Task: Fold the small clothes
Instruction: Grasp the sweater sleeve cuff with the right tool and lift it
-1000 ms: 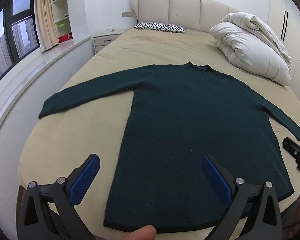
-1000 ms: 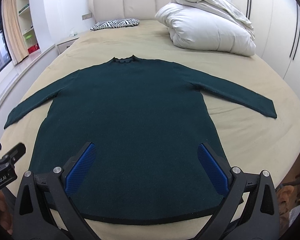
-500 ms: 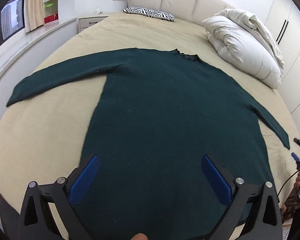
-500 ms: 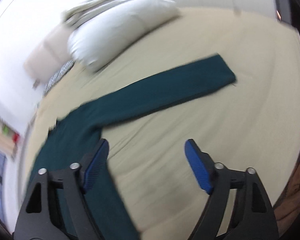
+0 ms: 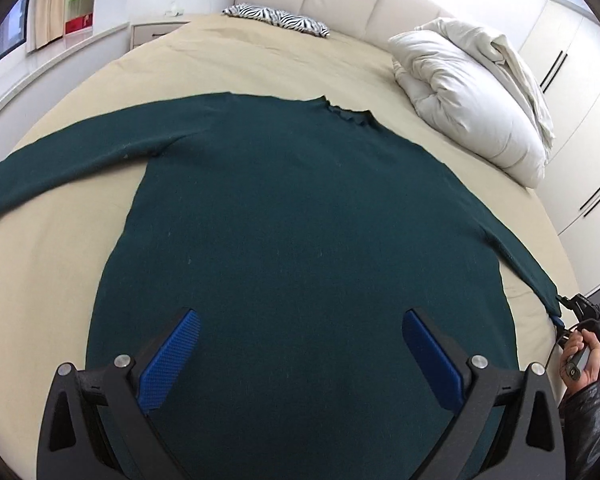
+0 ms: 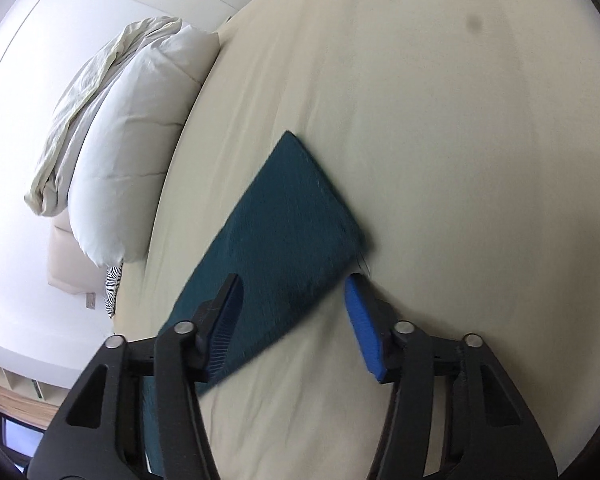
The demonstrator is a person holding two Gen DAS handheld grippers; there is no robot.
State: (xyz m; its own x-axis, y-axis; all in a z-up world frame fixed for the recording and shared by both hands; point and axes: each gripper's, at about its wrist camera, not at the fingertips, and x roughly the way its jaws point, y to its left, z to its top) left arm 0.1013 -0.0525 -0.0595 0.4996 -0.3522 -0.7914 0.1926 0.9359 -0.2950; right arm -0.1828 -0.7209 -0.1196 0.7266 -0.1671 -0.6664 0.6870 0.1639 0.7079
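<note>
One dark green sweater [image 5: 300, 240] lies flat on one bed [image 5: 52, 280], left hand-held gripper [image 5: 300, 344] wide, right hand-held gripper [image 6: 296, 300] closing, its pads straddling one cuff [image 6: 300, 220].

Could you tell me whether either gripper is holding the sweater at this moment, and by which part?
Nothing is held yet. The right gripper straddles the sleeve cuff, its jaws just closing, not pressing. The left gripper hovers open.

Two wrist views over sweater [image 5: 300, 220]
</note>
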